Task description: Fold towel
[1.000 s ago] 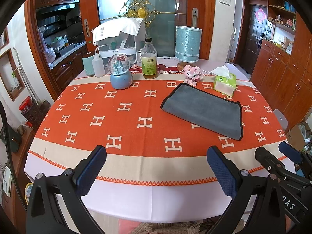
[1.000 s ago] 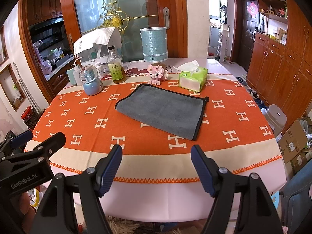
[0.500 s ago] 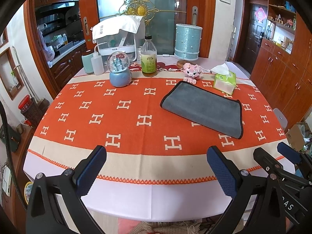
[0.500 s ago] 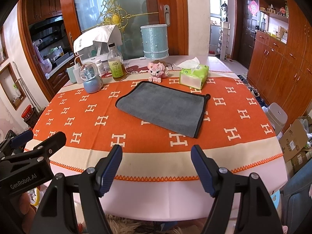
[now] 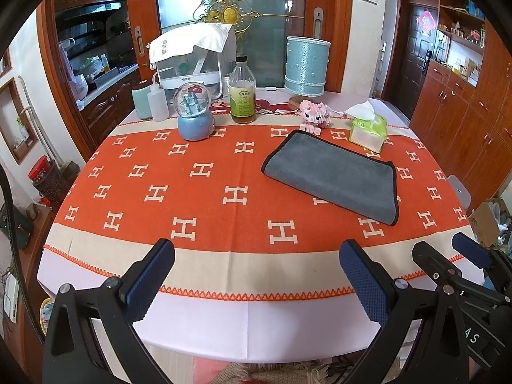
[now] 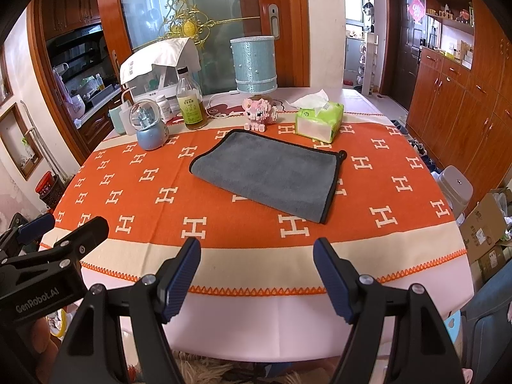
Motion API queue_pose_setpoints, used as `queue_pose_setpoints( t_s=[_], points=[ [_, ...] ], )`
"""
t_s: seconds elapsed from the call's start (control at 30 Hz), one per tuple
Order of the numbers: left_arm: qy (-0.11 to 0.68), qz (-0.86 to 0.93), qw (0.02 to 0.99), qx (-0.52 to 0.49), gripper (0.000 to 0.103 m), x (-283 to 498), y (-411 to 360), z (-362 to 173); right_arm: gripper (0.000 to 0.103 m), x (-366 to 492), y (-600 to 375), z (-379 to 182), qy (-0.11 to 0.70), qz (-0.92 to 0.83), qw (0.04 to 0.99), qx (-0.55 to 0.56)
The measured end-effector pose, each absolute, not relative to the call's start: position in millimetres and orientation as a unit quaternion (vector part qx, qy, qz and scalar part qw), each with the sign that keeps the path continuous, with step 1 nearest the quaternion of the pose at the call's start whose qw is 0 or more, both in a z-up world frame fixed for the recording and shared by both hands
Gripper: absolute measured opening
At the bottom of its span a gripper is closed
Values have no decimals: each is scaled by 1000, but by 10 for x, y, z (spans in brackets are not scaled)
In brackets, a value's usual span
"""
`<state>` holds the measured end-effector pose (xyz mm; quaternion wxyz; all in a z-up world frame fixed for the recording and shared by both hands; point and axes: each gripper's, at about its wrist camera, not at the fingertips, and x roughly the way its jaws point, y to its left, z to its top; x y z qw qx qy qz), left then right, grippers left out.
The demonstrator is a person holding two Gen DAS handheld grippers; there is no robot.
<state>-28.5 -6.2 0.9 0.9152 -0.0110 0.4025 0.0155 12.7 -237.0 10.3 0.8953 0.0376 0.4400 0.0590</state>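
A grey towel with black trim point(image 5: 332, 177) lies flat on the orange patterned tablecloth, right of centre in the left wrist view and centred in the right wrist view point(image 6: 268, 174). It looks folded once, with the fold at its left side. My left gripper point(image 5: 256, 256) is open and empty over the table's near edge, well short of the towel. My right gripper point(image 6: 256, 256) is open and empty over the near edge too. The right gripper also shows in the left wrist view point(image 5: 448, 260), and the left gripper in the right wrist view point(image 6: 60, 225).
Behind the towel stand a pink block pig point(image 6: 259, 113), a green tissue pack point(image 6: 318, 121), a bottle point(image 6: 191, 104), a snow globe point(image 6: 150, 126) and a teal lamp point(image 6: 254, 65). A white stool point(image 6: 454, 188) and cardboard boxes point(image 6: 483, 227) stand right of the table.
Both grippers have moved slightly forward and up towards the table; the towel sits a little lower in both views. The jaws remain open and the towel has not moved.
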Motion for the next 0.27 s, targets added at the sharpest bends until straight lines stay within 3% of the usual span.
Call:
queue_pose_setpoints(
  t_s=[0.27],
  points=[
    [407,13,913,-9,102,-297,-96,-46,73,125,-2368,80,442,59,894,38]
  ],
)
